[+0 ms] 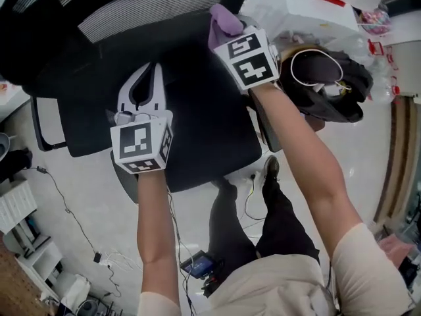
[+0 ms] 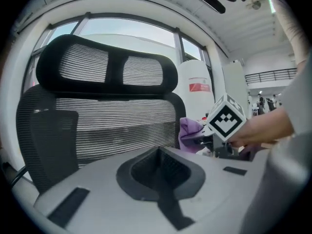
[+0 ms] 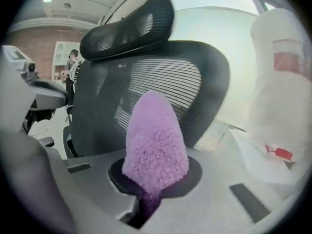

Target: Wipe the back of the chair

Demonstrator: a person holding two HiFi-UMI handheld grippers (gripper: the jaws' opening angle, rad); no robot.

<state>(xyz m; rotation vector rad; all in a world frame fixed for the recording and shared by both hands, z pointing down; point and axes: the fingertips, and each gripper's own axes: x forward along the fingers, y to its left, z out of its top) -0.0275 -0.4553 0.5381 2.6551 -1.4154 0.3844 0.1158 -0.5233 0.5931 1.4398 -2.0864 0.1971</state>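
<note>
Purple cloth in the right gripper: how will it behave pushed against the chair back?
Probably soft and light: the purple cloth bunches into a fluffy tuft in the right gripper. It should flatten and grip, not slide, on the mesh chair back.

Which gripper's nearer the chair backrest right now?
Right. The right gripper, shut on the purple cloth, is up by the backrest. The left gripper is farther back, over the seat, with nothing in it.
</note>
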